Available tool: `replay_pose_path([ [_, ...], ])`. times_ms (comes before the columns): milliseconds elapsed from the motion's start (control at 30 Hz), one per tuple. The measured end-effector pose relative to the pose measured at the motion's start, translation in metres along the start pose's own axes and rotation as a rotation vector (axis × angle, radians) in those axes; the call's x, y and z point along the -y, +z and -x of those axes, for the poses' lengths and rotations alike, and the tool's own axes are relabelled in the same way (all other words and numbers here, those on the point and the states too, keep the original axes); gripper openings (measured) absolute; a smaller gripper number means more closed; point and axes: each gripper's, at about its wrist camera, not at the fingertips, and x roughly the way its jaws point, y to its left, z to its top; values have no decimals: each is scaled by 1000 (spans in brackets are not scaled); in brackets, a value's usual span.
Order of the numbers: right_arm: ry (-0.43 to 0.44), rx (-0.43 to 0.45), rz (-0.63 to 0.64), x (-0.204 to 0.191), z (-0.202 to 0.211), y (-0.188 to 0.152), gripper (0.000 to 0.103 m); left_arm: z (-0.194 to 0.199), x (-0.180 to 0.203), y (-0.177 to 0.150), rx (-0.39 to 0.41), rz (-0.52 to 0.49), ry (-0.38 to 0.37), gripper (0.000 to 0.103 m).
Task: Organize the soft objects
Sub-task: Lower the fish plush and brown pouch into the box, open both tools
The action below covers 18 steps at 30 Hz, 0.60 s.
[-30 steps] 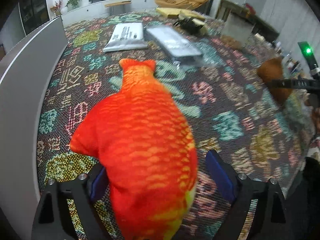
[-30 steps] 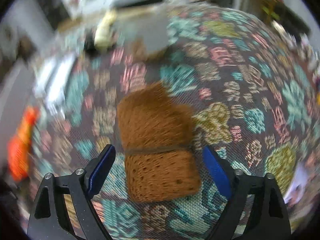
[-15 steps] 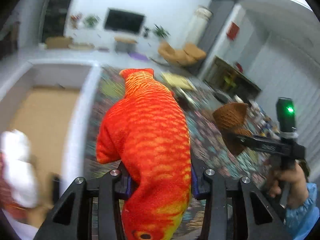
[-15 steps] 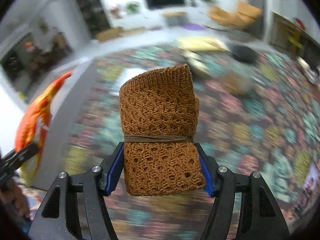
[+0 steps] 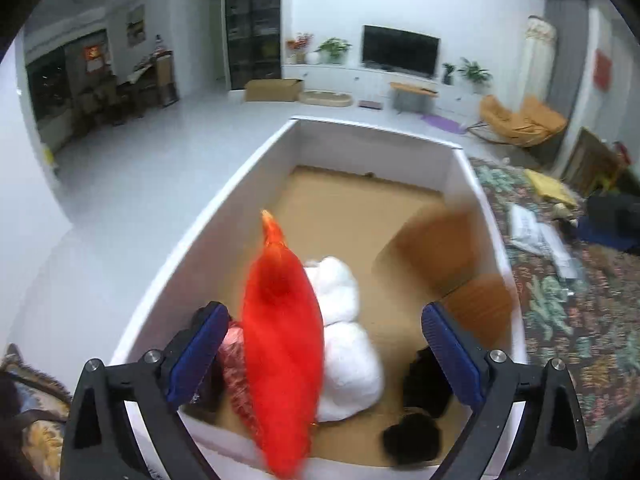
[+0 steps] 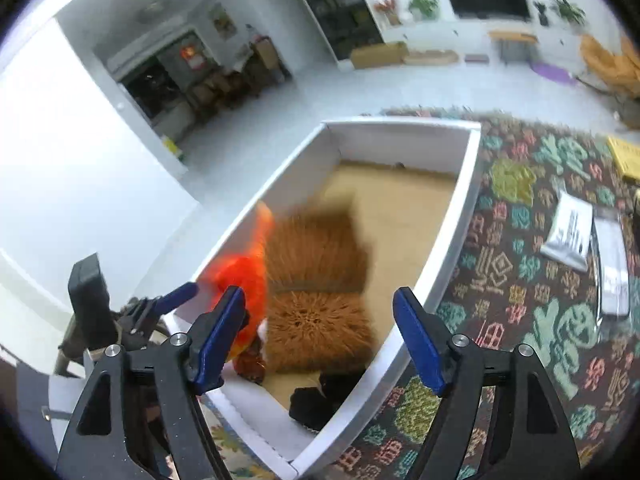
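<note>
Both grippers have just been opening. Left gripper [image 5: 322, 348]: jaws spread, the orange plush fish [image 5: 282, 352] between them, motion-blurred, clear of both pads. Right gripper [image 6: 320, 334]: jaws spread, the brown knitted bundle [image 6: 316, 280] blurred between them, untouched. Both items are above the white-walled cardboard box [image 6: 452, 240] on the patterned carpet [image 6: 532, 300].

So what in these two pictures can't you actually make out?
- Brown knit bundle: smeared by motion in both views, so I can't say if it has landed in the white box.
- Orange toy fish: blurred, its lower end cut off by the left view's bottom edge.
- Dark red thing: mostly hidden behind the fish.
- Black items: too dark to identify.
</note>
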Motion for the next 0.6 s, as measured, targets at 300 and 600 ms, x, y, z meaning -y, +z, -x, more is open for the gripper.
replay_pose_path([
  [300, -408, 62, 12, 124, 39, -71, 81, 29, 64, -9, 109, -25, -199, 97],
  [600, -803, 25, -133, 280, 102, -166, 81, 18, 242, -52, 7, -311, -451, 103],
])
